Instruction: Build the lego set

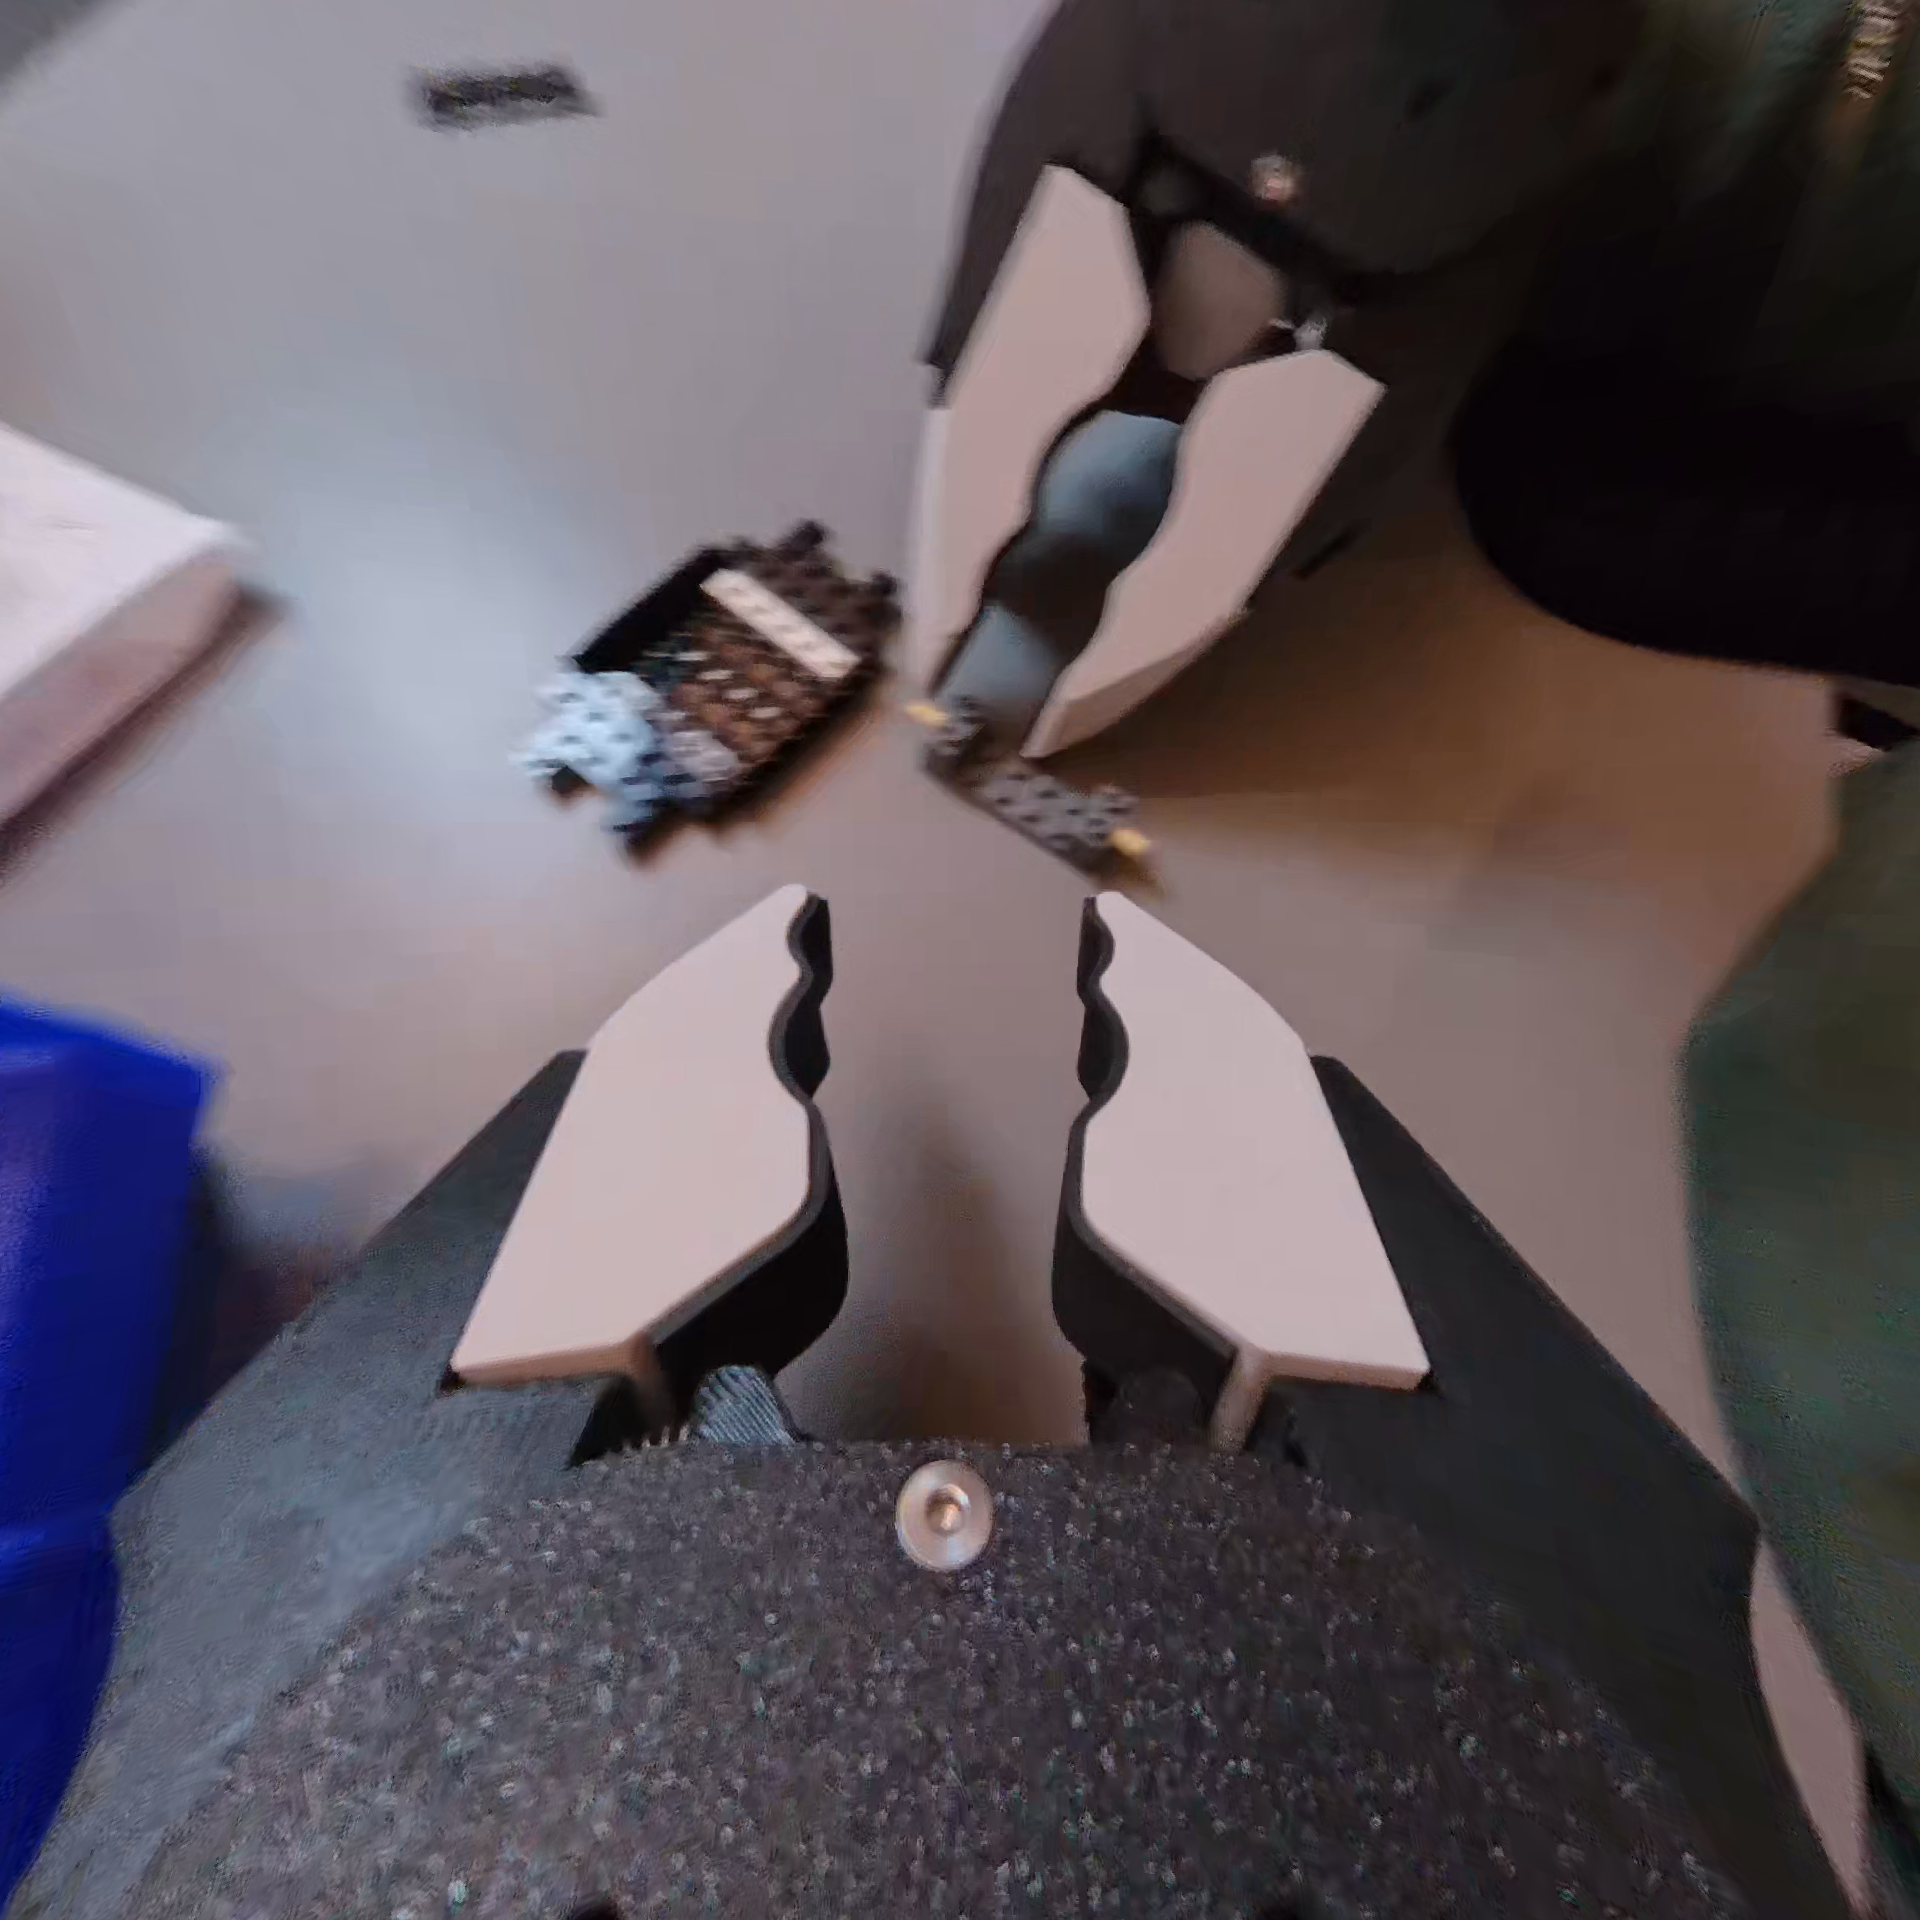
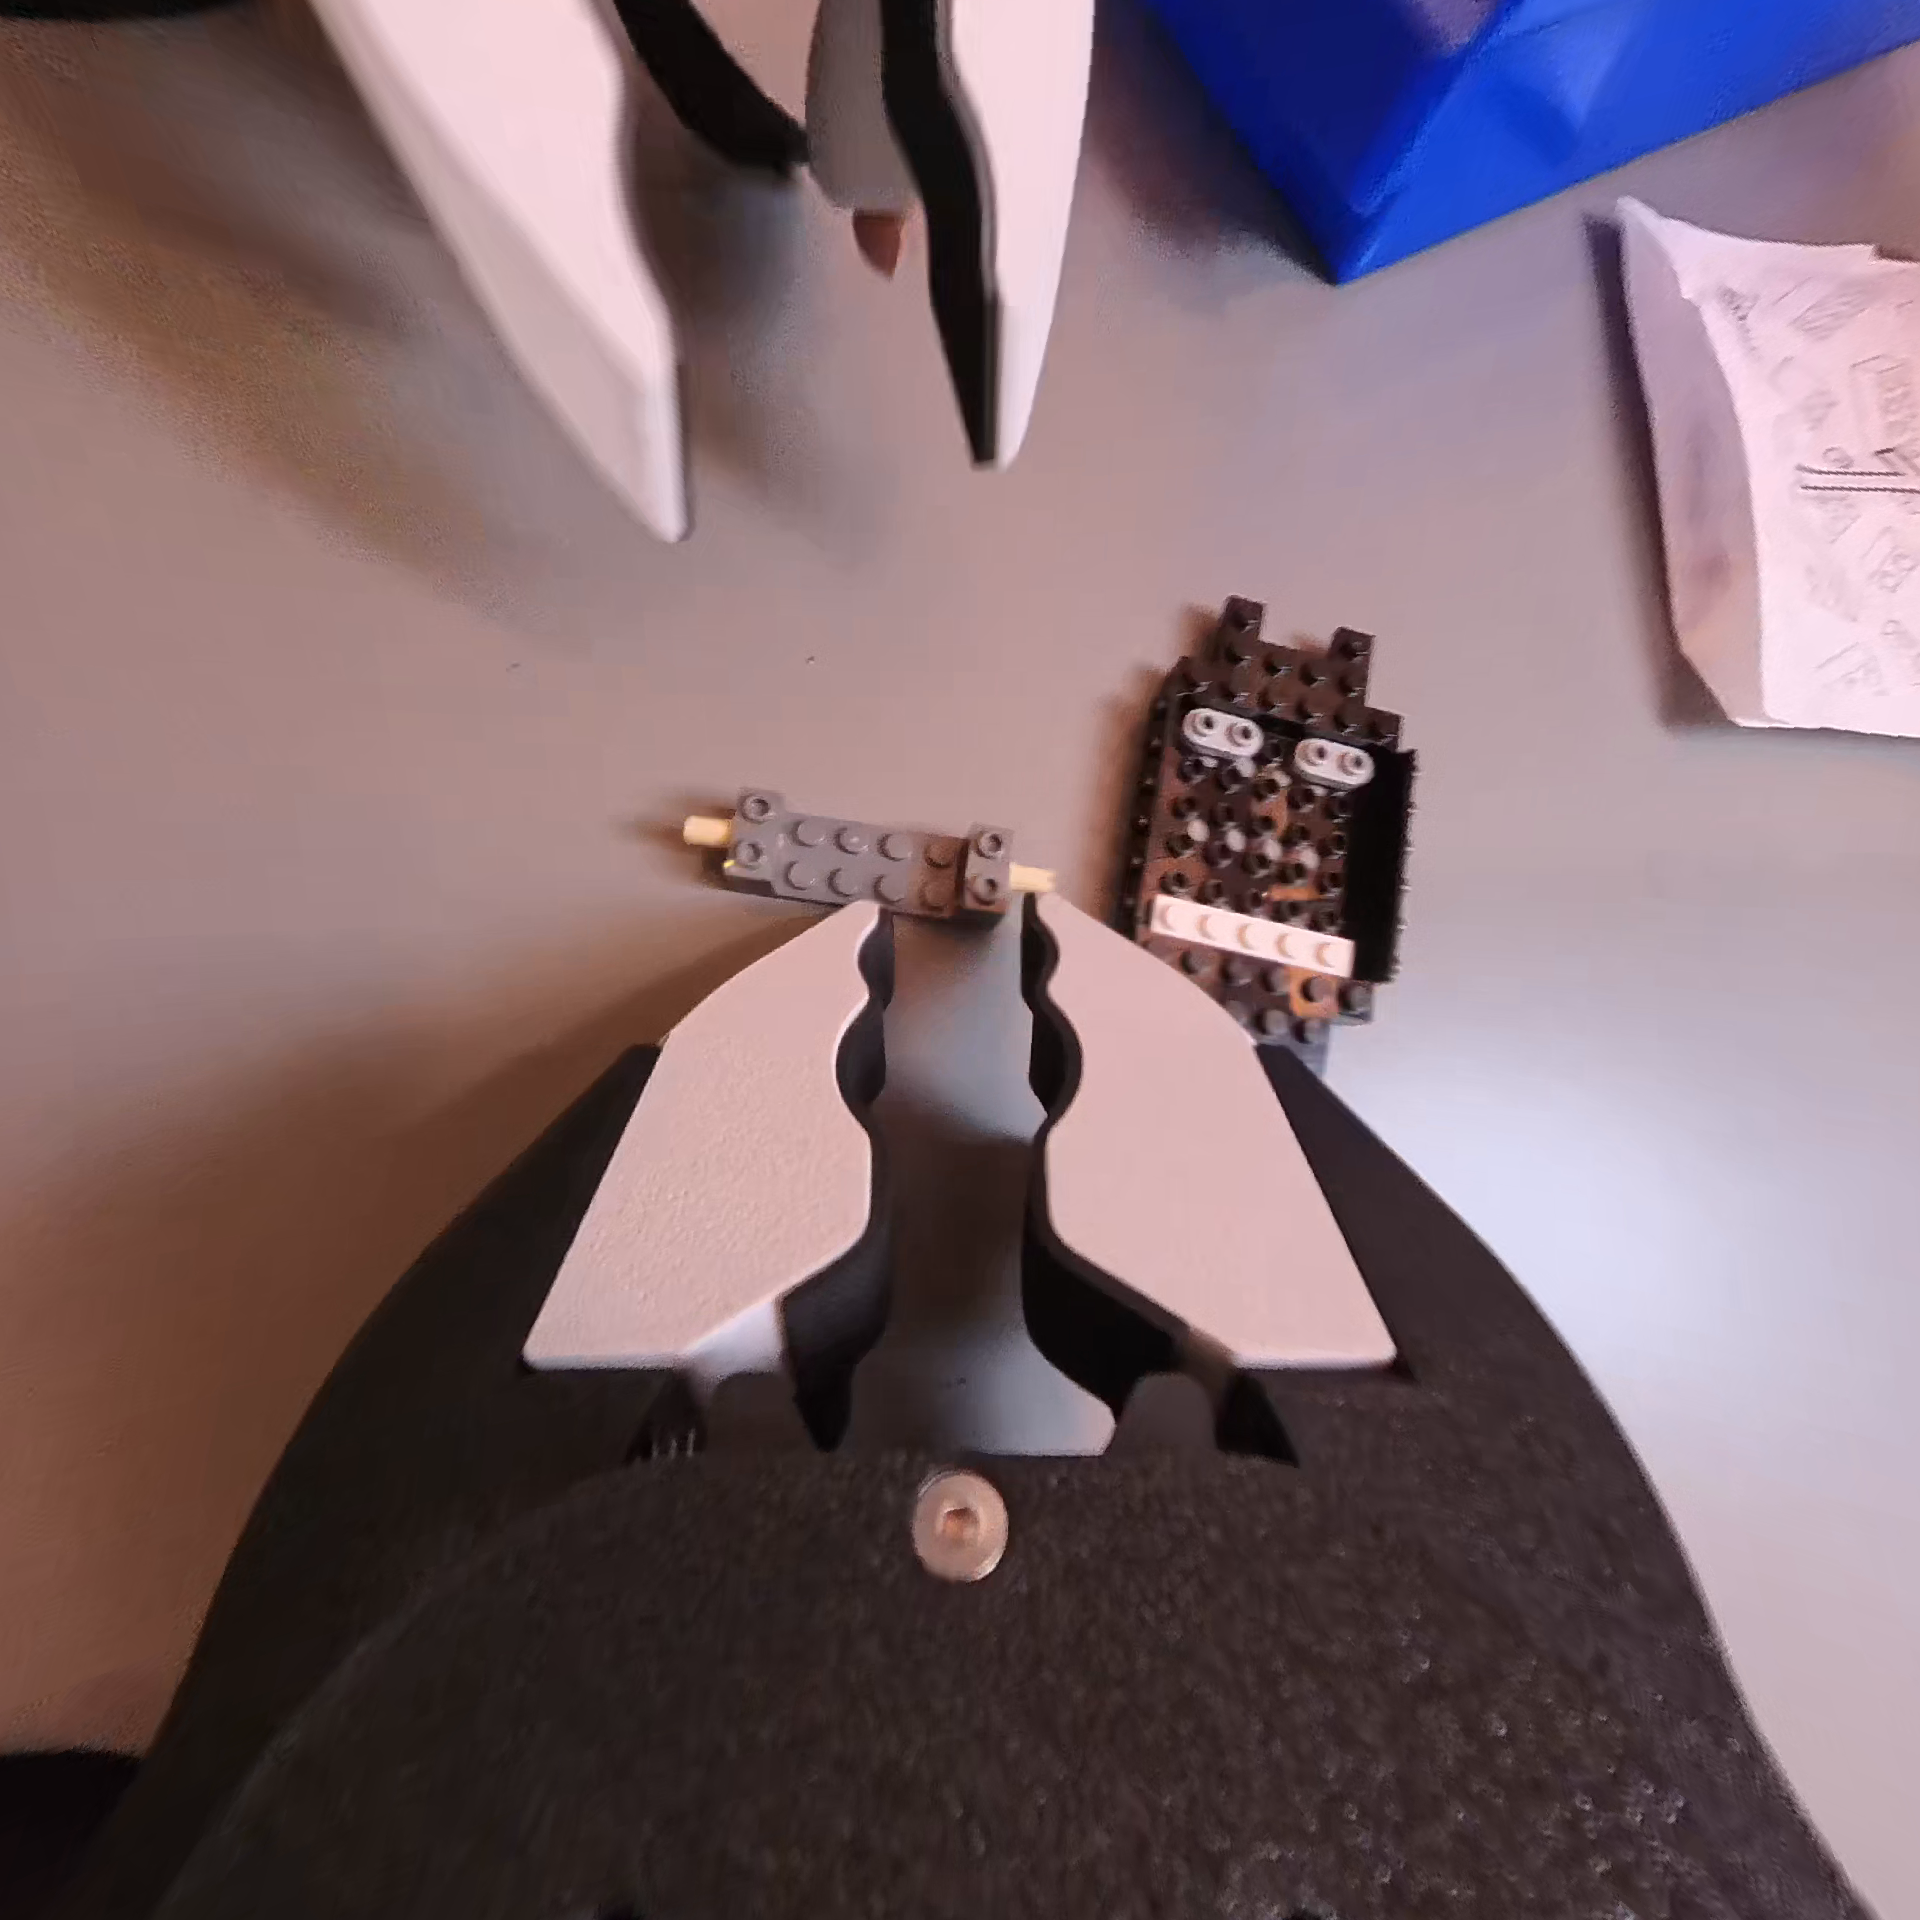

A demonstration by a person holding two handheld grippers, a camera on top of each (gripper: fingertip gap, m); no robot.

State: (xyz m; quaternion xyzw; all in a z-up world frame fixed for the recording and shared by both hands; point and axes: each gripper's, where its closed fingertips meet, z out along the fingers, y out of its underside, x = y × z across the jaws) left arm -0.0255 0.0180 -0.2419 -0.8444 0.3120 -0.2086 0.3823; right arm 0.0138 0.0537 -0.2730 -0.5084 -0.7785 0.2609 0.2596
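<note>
A small grey brick plate [image 2: 862,857] with a cream pin at each end lies flat on the grey table. My right gripper [image 2: 956,914] is open and empty, its tips just short of the plate's right half. In the left wrist view the right gripper [image 1: 987,717] stands over one end of the plate [image 1: 1039,795]. A black studded brick assembly [image 2: 1268,821] with a white strip and two light grey pieces lies just right of the plate. My left gripper [image 1: 954,904] is open and empty, hanging above the table short of the plate; it shows from across in the right wrist view [image 2: 831,488].
A blue bin [image 2: 1455,104] stands at the far right of the right wrist view and at the left edge of the left wrist view [image 1: 83,1247]. A printed paper sheet [image 2: 1787,468] lies beside it. A person's green sleeve [image 1: 1818,1143] is behind the right gripper. About 7 cm separates my left fingertips from my right.
</note>
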